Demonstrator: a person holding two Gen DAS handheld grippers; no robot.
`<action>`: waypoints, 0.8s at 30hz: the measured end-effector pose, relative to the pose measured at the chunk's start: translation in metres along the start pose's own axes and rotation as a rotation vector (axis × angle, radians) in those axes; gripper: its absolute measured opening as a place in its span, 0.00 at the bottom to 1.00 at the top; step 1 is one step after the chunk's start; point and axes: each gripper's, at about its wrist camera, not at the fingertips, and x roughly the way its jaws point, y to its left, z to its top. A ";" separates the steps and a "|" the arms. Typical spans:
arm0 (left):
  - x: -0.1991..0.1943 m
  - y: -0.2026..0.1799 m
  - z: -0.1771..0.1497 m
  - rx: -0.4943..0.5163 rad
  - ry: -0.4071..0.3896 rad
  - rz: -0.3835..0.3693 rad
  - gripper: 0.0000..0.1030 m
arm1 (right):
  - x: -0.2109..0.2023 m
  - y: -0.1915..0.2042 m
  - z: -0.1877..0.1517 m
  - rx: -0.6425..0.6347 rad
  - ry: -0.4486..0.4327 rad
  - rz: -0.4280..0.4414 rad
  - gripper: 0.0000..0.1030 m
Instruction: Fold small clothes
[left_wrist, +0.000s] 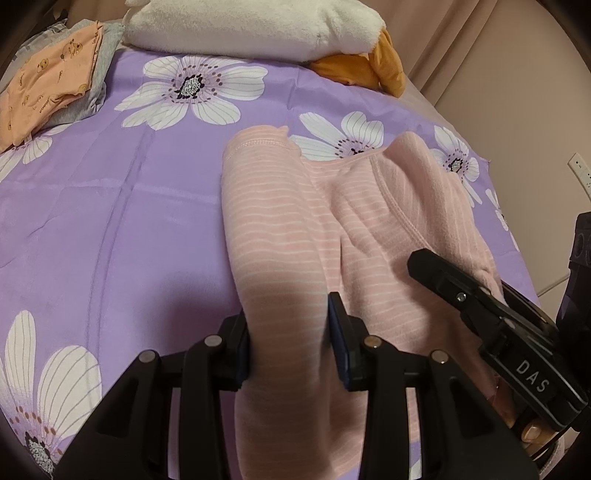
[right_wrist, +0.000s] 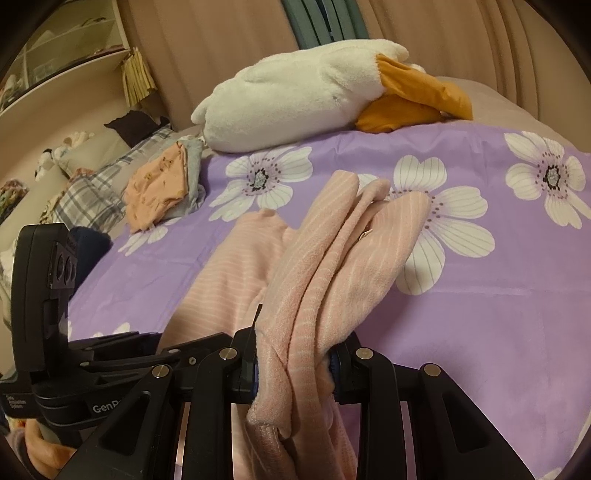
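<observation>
The left gripper (left_wrist: 290, 339), at the bottom of the left wrist view, is matte black plastic: two angular linkage arms on each side, each joint capped by a round silver pivot pin, with dark blue pads on the inner faces of the fingers. The right gripper (right_wrist: 295, 365), at the bottom of the right wrist view, has the same build. Seen from the side at lower right of the left view, its black body carries white "DAS" lettering and a small screw.
</observation>
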 end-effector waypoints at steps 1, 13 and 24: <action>0.000 0.000 -0.001 0.000 0.002 0.002 0.35 | 0.002 0.000 0.000 0.001 0.003 0.000 0.28; 0.007 0.002 -0.004 0.002 0.015 0.011 0.35 | 0.010 -0.011 -0.006 0.032 0.032 -0.006 0.28; 0.010 0.004 -0.006 -0.001 0.029 0.020 0.36 | 0.013 -0.018 -0.011 0.057 0.054 -0.028 0.28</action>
